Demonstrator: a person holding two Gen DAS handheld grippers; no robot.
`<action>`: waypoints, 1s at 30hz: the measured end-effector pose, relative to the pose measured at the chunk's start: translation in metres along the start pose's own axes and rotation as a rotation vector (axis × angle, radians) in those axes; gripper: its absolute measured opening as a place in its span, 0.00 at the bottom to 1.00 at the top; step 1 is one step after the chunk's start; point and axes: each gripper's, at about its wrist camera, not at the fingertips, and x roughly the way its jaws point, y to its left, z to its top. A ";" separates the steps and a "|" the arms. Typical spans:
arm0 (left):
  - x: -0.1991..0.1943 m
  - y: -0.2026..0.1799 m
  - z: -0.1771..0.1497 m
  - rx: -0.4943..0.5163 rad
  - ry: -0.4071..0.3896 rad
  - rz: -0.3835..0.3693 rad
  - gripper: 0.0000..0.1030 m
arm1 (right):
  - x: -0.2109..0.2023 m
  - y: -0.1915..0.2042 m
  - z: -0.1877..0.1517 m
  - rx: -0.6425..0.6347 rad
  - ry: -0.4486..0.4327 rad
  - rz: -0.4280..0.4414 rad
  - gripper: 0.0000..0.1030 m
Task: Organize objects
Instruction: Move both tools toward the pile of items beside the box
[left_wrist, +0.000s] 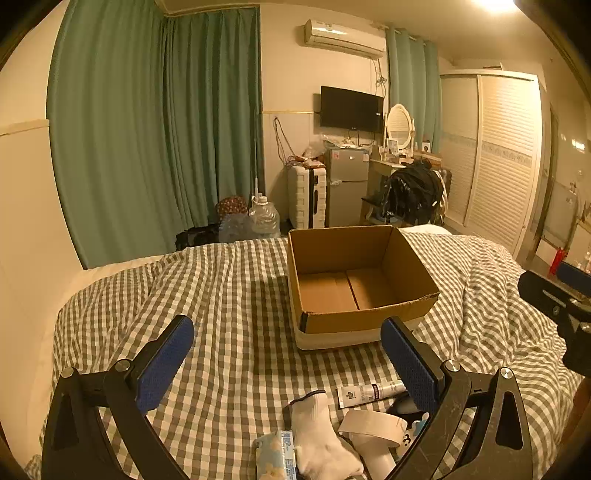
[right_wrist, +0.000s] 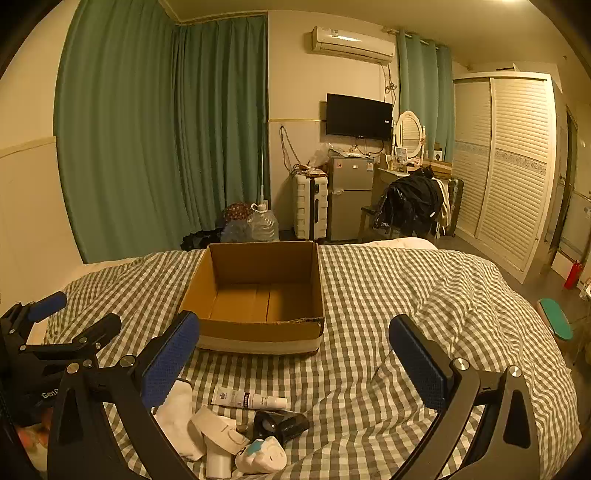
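An open, empty cardboard box (left_wrist: 410, 258) (right_wrist: 258, 332) stands on the checked bedspread (left_wrist: 236, 295) (right_wrist: 388, 295). Near the front lies a small pile: a white tube (left_wrist: 369, 394) (right_wrist: 249, 400), a white sock (left_wrist: 317, 439) (right_wrist: 179, 421), a white device (left_wrist: 373, 428) (right_wrist: 221, 435), a tissue pack (left_wrist: 275, 459), a black object (right_wrist: 282, 424) and a white-and-teal item (right_wrist: 262, 456). My left gripper (left_wrist: 288, 365) is open and empty above the pile. My right gripper (right_wrist: 295, 362) is open and empty above the pile, and shows at the left wrist view's right edge (left_wrist: 554, 299).
The bed runs to a far edge behind the box. Beyond it stand water jugs (right_wrist: 264, 223), a white suitcase (right_wrist: 310, 206), a small fridge (right_wrist: 349, 195), a chair with dark clothes (right_wrist: 410, 206) and a wardrobe (right_wrist: 506, 166). Green curtains (right_wrist: 166, 129) hang on the left.
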 end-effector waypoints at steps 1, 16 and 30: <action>0.000 0.000 0.000 0.001 -0.001 0.001 1.00 | 0.000 0.001 -0.001 -0.002 0.002 0.000 1.00; 0.003 0.001 -0.002 0.013 0.011 -0.002 1.00 | 0.008 0.004 -0.004 -0.013 0.023 -0.003 1.00; 0.000 0.000 -0.002 0.002 0.014 -0.013 1.00 | 0.010 0.011 -0.009 -0.026 0.042 0.001 1.00</action>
